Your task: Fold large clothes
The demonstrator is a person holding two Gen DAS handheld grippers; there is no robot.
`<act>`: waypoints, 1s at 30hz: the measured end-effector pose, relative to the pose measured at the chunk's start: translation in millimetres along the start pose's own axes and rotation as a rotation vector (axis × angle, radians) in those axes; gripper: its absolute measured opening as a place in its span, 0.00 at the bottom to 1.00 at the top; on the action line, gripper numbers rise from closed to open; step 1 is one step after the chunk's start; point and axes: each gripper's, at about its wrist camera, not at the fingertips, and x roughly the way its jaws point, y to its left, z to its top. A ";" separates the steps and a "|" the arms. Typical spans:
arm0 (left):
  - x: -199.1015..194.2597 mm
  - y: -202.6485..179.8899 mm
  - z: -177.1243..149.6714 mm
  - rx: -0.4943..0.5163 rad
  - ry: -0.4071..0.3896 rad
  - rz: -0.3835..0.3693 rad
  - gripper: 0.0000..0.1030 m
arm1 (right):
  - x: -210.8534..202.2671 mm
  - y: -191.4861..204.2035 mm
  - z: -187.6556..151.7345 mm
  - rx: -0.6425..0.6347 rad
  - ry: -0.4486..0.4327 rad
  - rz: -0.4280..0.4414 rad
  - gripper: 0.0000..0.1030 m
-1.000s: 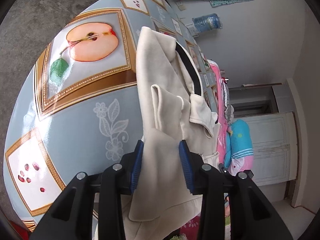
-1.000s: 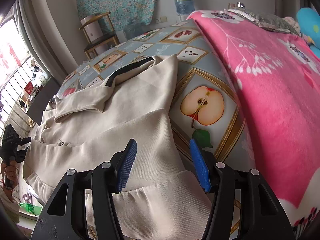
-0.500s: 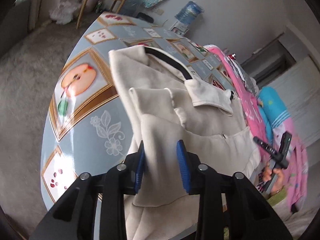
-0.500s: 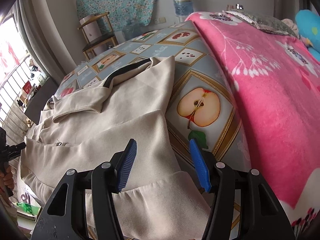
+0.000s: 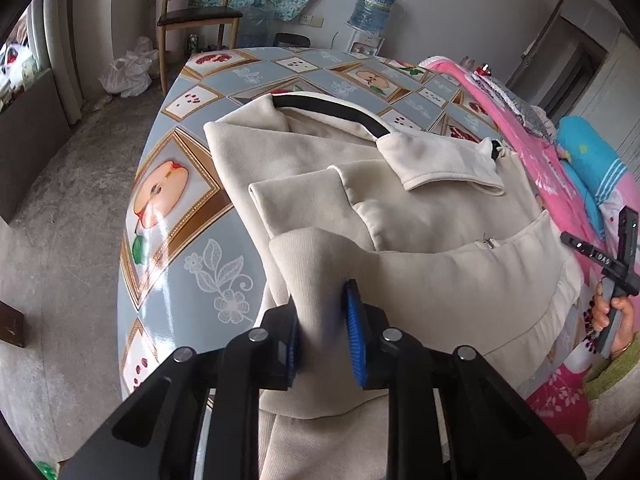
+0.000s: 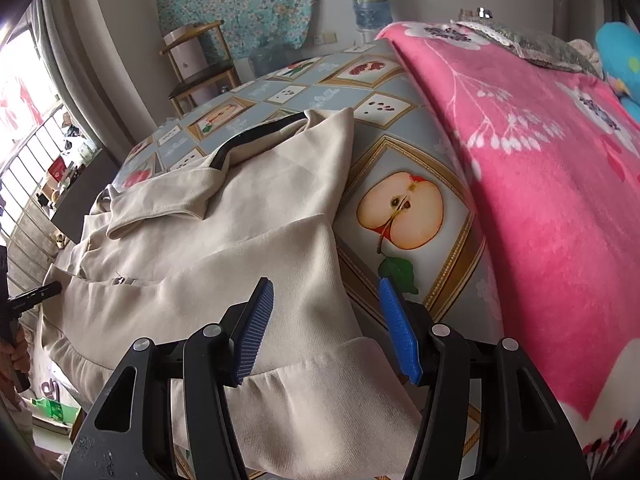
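Lying spread across the bench (image 5: 192, 264), which is covered with a fruit-print oilcloth, the cream jacket (image 5: 440, 240) rests front side up with its black-lined collar (image 5: 336, 110) toward the far edge. The left hand-held gripper (image 5: 322, 336) has its jaws closing on a raised fold of the jacket's ribbed cuff (image 5: 316, 264), with the fabric bunched between the blue pads (image 5: 354, 336) and lifted clear of the garment body. The right hand-held gripper (image 6: 326, 332) stands at a medium opening above the near hem of the jacket (image 6: 224, 264); its pads (image 6: 256, 328) touch nothing, and the cloth lies flat beneath them. One sleeve is folded across the chest. Just beside the jacket, on the oilcloth, an apple print (image 6: 400, 216) is exposed. A pink floral blanket (image 6: 540, 168) lies along the far side of the bench from the left hand-held gripper, well apart from the jacket. A wooden chair (image 5: 192, 20) and a water bottle (image 5: 374, 4) stand by the rear wall.
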 end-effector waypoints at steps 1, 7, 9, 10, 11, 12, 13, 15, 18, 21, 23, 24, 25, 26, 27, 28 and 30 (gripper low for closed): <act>-0.6 -6.2 -1.3 0.027 -0.006 0.032 0.16 | 0.8 -2.6 0.1 0.008 0.009 0.011 0.53; -2.1 -25.2 -6.6 0.066 -0.024 0.150 0.12 | 15.5 -21.4 11.0 0.058 0.078 0.086 0.53; -2.5 -26.8 -7.1 0.062 -0.027 0.162 0.12 | 21.7 -26.2 17.4 0.079 0.093 0.115 0.53; -2.5 -27.1 -7.1 0.060 -0.027 0.168 0.12 | 24.2 -27.4 20.7 0.086 0.099 0.138 0.53; -2.5 -27.3 -7.1 0.059 -0.026 0.172 0.12 | 27.2 -28.7 24.0 0.096 0.106 0.160 0.53; -2.6 -27.6 -7.2 0.056 -0.025 0.175 0.12 | 30.5 -30.2 27.3 0.109 0.109 0.172 0.53; -2.1 -27.7 -6.9 0.055 -0.024 0.178 0.12 | 33.3 -31.2 30.1 0.119 0.116 0.188 0.53; -0.9 -28.5 -7.0 0.053 -0.023 0.182 0.12 | 39.6 -33.8 34.2 0.150 0.134 0.230 0.53; 0.7 -28.8 -6.5 0.054 -0.020 0.184 0.12 | 42.3 -32.9 35.5 0.176 0.161 0.276 0.53; 0.6 -29.1 -6.4 0.064 -0.017 0.184 0.12 | 35.2 -24.7 28.2 0.139 0.185 0.256 0.46; 1.1 -28.9 -6.0 0.065 -0.015 0.183 0.12 | 28.4 -18.1 21.6 0.106 0.182 0.222 0.40; 1.4 -28.9 -6.0 0.065 -0.014 0.184 0.12 | 25.1 -15.5 18.2 0.094 0.179 0.206 0.35; 1.6 -28.9 -6.1 0.065 -0.014 0.186 0.12 | 22.3 -13.0 16.3 0.081 0.172 0.184 0.28; 2.0 -29.3 -6.2 0.064 -0.015 0.188 0.12 | 19.8 -11.4 16.0 0.064 0.162 0.161 0.25; 2.0 -29.6 -6.3 0.064 -0.016 0.190 0.12 | 17.7 -8.2 16.4 0.048 0.150 0.144 0.20; 2.2 -30.0 -6.5 0.065 -0.017 0.192 0.12 | 15.0 -4.4 16.9 0.028 0.135 0.121 0.14; 2.0 -30.3 -7.1 0.064 -0.021 0.197 0.12 | 7.6 8.4 16.2 -0.022 0.100 0.062 0.09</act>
